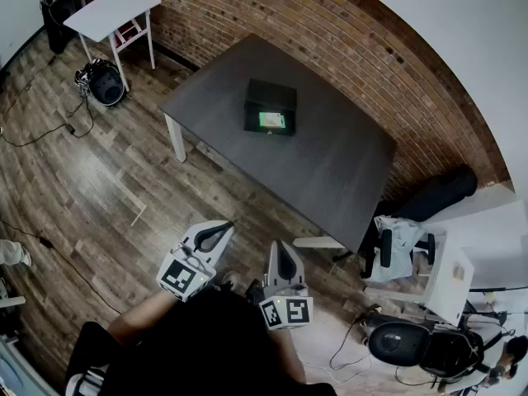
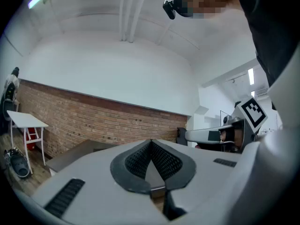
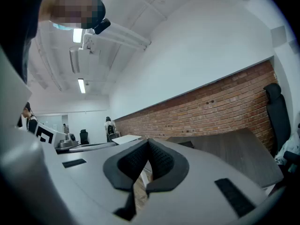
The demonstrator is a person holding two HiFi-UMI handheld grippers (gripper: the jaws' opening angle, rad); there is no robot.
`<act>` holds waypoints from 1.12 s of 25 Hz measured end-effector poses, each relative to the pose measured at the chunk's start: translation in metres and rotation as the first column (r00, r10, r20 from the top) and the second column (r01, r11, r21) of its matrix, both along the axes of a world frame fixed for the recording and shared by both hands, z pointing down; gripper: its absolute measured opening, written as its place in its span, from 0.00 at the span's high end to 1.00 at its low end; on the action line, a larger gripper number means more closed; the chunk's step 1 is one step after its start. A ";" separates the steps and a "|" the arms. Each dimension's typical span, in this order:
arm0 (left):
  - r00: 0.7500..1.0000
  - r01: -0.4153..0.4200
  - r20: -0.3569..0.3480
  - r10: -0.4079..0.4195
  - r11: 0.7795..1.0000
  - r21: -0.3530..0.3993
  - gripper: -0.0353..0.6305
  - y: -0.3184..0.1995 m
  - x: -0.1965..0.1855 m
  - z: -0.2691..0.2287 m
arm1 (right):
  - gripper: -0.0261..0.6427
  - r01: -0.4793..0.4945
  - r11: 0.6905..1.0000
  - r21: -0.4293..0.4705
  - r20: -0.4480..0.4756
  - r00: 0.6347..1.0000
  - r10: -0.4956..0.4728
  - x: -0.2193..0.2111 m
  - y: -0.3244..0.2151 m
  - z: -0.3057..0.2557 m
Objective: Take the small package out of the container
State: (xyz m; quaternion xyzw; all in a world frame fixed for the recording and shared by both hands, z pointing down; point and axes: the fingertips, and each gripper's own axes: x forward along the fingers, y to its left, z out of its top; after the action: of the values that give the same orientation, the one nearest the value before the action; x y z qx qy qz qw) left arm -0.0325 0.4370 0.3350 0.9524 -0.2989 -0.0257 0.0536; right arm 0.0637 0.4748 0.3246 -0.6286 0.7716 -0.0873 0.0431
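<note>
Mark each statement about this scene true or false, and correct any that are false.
1. The small green package lies inside the black open-topped container on the dark grey rectangular table. True.
2. The left gripper is gripping the package. False: it is shut on nothing and is held over the wooden floor, well short of the table.
3. The right gripper is shut and empty. True.
4. The container stands on the small white table. False: it stands on the dark grey table. The white table stands apart from it, by the brick wall.
</note>
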 end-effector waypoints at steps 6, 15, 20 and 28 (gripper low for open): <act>1.000 0.002 -0.008 -0.002 1.000 -0.002 0.90 0.002 -0.002 -0.002 | 0.94 -0.002 1.000 -0.001 -0.004 1.000 0.002 -0.003 0.002 0.001; 1.000 -0.003 -0.022 0.003 1.000 -0.006 0.90 0.002 -0.016 -0.002 | 0.94 -0.007 1.000 0.000 -0.012 1.000 0.007 -0.016 0.004 0.001; 1.000 -0.016 -0.011 0.016 1.000 0.006 0.90 0.004 -0.030 -0.003 | 0.94 -0.020 1.000 0.021 0.029 0.999 0.019 -0.028 0.006 -0.005; 0.999 -0.036 -0.007 0.036 0.999 0.002 0.90 0.005 -0.062 0.005 | 0.94 -0.025 0.999 0.022 0.010 1.000 0.024 -0.062 0.003 -0.001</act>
State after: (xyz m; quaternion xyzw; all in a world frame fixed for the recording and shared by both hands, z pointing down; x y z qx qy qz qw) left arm -0.0948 0.4422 0.3401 0.9576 -0.2816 -0.0284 0.0541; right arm 0.0014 0.4780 0.3233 -0.6371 0.7645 -0.0813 0.0551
